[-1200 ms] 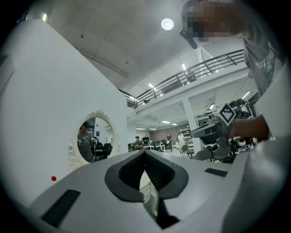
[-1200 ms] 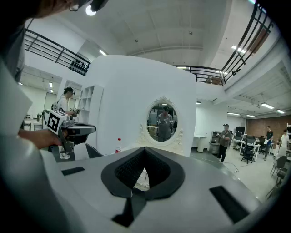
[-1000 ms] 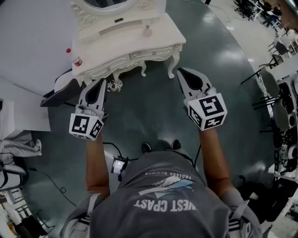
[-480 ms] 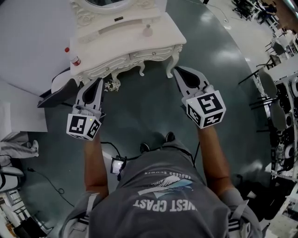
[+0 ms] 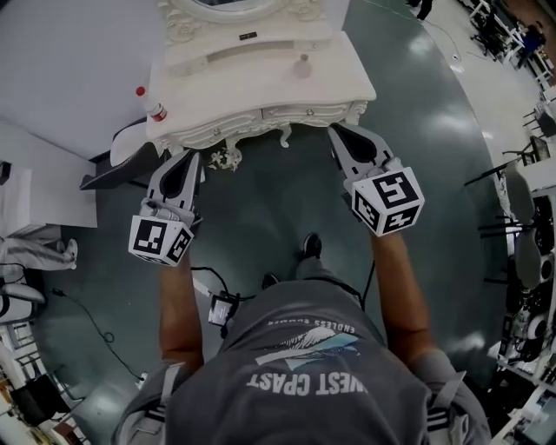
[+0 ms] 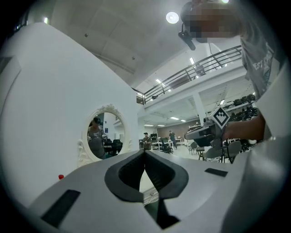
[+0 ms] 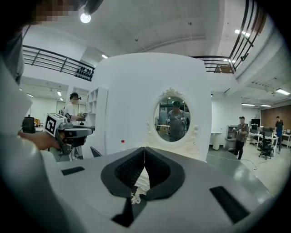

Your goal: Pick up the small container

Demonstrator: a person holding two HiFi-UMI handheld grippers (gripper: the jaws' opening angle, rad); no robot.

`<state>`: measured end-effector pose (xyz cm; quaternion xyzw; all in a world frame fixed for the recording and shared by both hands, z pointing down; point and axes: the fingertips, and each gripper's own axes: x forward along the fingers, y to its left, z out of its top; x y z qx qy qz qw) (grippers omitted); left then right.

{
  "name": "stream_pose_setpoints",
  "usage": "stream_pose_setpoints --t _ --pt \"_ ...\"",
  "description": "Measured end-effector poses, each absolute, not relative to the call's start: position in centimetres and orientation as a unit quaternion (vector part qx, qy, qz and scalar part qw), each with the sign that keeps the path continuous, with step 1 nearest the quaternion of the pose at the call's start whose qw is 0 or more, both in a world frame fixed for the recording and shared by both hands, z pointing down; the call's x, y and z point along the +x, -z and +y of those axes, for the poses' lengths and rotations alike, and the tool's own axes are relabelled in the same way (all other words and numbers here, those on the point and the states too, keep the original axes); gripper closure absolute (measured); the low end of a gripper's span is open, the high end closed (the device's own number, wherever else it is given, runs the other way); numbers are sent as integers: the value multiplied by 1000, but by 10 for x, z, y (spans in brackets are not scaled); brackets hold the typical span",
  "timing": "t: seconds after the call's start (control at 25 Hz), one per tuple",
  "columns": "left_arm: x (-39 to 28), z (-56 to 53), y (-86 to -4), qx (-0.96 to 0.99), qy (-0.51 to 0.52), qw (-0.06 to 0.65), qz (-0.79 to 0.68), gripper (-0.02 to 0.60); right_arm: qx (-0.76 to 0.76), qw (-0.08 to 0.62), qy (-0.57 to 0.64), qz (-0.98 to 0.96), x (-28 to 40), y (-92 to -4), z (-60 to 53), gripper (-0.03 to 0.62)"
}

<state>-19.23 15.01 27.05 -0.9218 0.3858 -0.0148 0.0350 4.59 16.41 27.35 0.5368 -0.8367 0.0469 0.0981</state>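
Probably the small container (image 5: 301, 63) sits on the tabletop (image 5: 347, 83), farther and slightly left of the nearer right hand-held gripper (image 5: 337, 132), closed and empty.

You face a white carved dressing table (image 5: 261, 87) standing on the dark green floor (image 5: 261, 209); on its top a small container (image 5: 302, 63) sits right of centre; a red-capped bottle (image 5: 153, 106) stands at the left edge; an oval mirror (image 5: 228, 7) rises at the back.
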Motion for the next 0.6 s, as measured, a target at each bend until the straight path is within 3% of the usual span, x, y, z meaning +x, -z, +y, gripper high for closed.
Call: stream_pose_setpoints --t 0.6 --pt "-149 83 -273 -884 34 36 465 565 466 96 -56 -878 92 -288 50 568"
